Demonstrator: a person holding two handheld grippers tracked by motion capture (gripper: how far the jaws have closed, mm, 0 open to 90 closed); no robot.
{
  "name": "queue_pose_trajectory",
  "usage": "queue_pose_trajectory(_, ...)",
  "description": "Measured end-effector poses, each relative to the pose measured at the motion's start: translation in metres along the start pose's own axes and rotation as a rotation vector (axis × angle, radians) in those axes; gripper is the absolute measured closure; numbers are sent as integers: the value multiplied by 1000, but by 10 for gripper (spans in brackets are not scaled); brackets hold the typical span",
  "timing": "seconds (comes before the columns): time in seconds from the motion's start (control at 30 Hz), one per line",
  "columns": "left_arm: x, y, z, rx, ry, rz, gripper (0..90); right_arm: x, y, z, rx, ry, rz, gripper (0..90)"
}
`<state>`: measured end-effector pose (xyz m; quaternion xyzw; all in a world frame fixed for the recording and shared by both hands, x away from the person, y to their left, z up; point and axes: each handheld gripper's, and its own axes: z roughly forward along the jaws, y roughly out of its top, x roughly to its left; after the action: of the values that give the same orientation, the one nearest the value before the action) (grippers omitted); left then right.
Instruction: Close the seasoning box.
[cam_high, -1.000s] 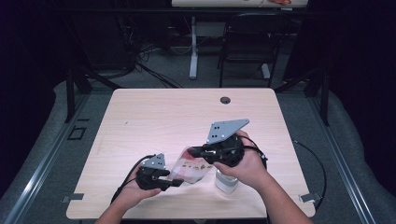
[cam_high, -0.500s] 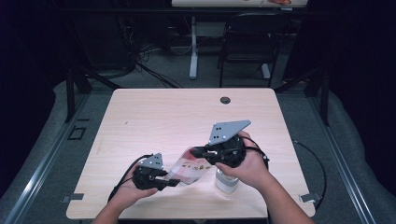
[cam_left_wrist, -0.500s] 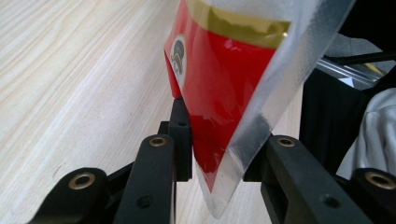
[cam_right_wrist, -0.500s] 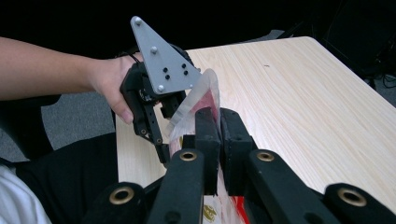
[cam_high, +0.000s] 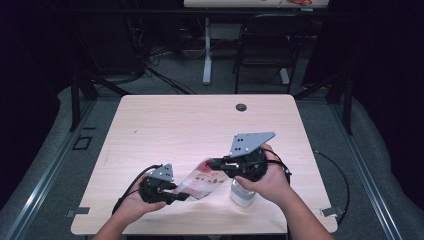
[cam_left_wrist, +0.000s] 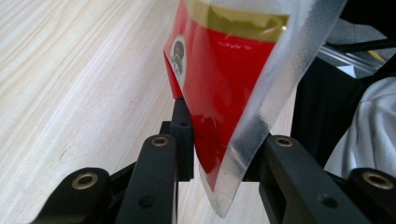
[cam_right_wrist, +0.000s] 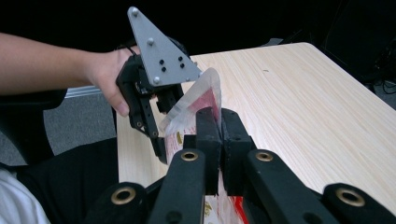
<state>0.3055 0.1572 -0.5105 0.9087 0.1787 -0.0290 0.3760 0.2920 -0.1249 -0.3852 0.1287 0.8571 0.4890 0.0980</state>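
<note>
Right gripper: jaws pressed together on one end of the clear, red-printed pouch, held above the tabletop's near edge. Left gripper: jaws partly apart and just now closing around the pouch's opposite end; contact of the pads cannot be told. Judged stage: pouch lifted and spanned between both tools; opening it remains. A white container stands beneath the right hand.

Bright overhead light on table; dark, dim surroundings; sharp close-ups
</note>
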Motion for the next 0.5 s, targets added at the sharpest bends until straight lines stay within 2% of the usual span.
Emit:
queue_pose_trajectory(0.23,-3,6,-6,31,30,3,740,-2,-6,-4,-23,6,9,881)
queue_pose_trajectory(0.37,-4,6,-8,53,46,-1,742,0,-7,-3,19,-25,-19,834)
queue_pose_trajectory(0.5,-5,6,-11,69,48,-4,743,-1,-12,-2,16,-8,-10,815)
